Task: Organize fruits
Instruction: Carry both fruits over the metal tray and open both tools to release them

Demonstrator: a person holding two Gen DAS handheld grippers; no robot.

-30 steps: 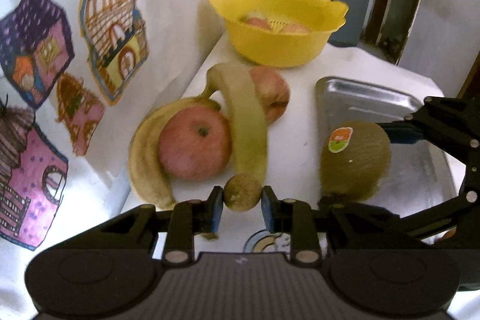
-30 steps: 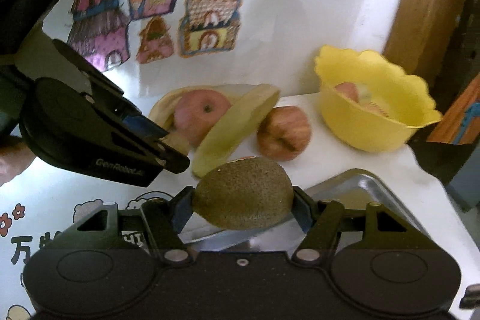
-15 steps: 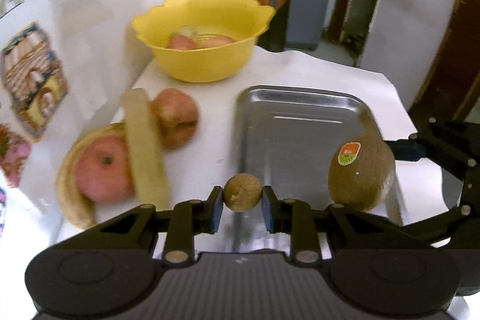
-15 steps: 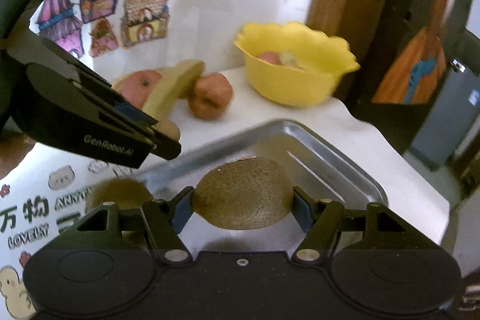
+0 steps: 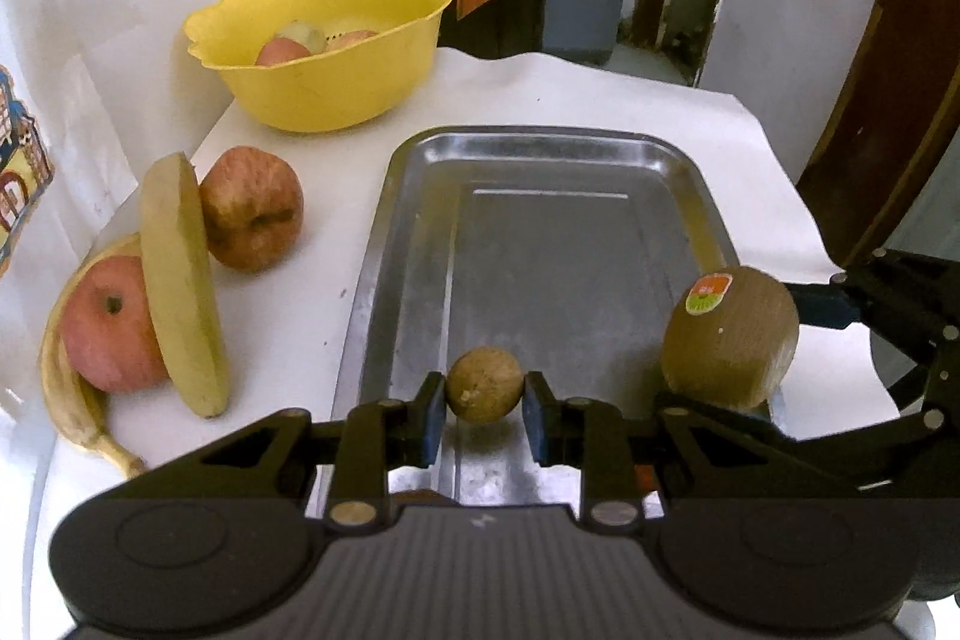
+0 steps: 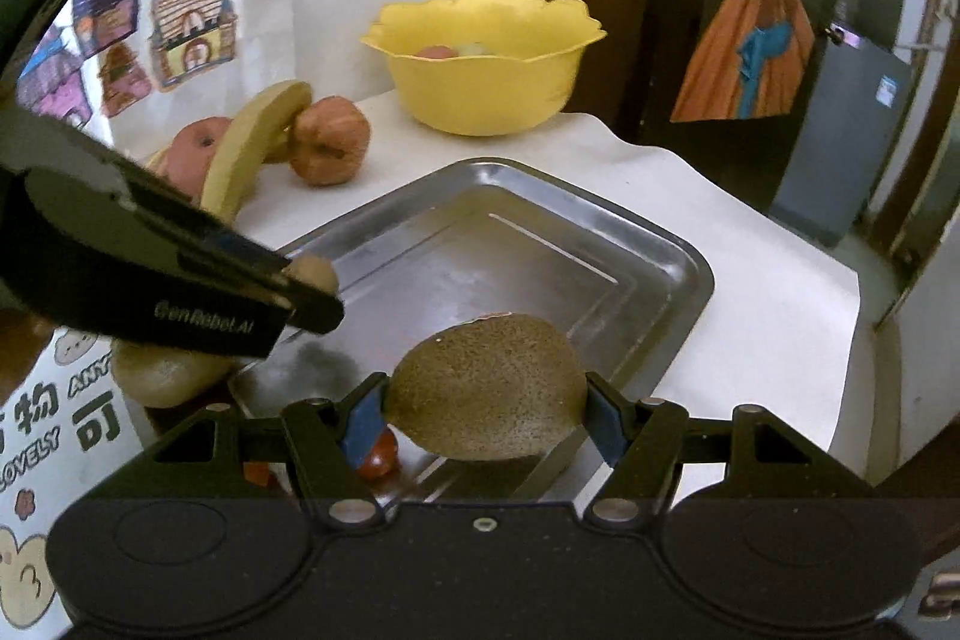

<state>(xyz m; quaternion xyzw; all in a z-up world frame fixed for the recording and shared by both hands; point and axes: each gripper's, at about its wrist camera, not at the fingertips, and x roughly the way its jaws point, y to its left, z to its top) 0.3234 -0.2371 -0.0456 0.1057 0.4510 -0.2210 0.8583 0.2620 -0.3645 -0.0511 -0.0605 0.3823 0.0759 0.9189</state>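
Two hand-held grippers hover over a steel tray [image 5: 384, 280] on a white-covered table [image 5: 600, 88], each carrying fruit. The left gripper [image 5: 483, 421] has its blue pads nearly together, pinching a small round brown fruit [image 5: 483, 392] above the tray's near end. Just to its right, the right gripper [image 6: 485, 415] clamps a kiwi [image 6: 486, 388] lengthwise between pads set about half apart; seen from the left wrist, a sticker [image 5: 708, 293] shows on the kiwi's upper end. The kiwi hangs over the tray's near right corner, clear of the metal. Beyond both grippers the tray bed lies bare and shiny. To the left of the left gripper, off the tray, a red apple [image 5: 111, 325] sits cradled by a banana [image 5: 72, 400], a second banana [image 5: 177, 280] leans across it, and another apple [image 5: 252, 208] touches that banana's far side. Farther ahead and left, a scalloped yellow bowl [image 5: 336, 76] holds more fruit, partly hidden by its rim. Below the left gripper in the right-wrist view, another yellowish fruit [image 6: 162, 376] rests beside the tray's near edge, and a small red fruit [image 6: 378, 457] peeks out under the right gripper's left pad.
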